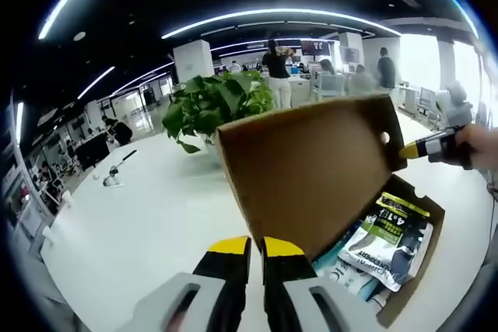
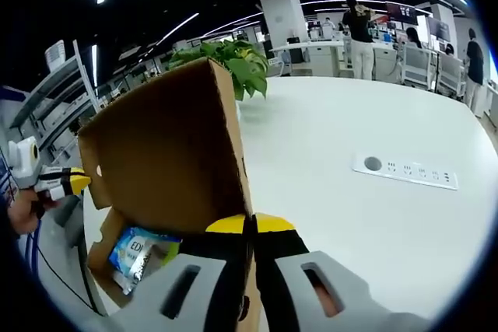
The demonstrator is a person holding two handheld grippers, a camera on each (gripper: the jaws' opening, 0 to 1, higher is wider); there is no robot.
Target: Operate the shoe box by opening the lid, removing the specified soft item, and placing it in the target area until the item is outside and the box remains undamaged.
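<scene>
Now shoe box [image 1: 405, 270] on white table [image 1: 156, 223], lid [image 1: 311, 169] up. Left gripper [image 1: 257, 248] and right gripper [image 2: 250, 225] each pinch opposite lid edges, jaws closed. Soft pouches [image 1: 385, 242] inside: light, floppy, slick; pinch top seam.

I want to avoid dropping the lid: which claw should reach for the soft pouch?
Probably left: the left claw sits low by the pouches; the right claw seems to pinch the lid.
</scene>
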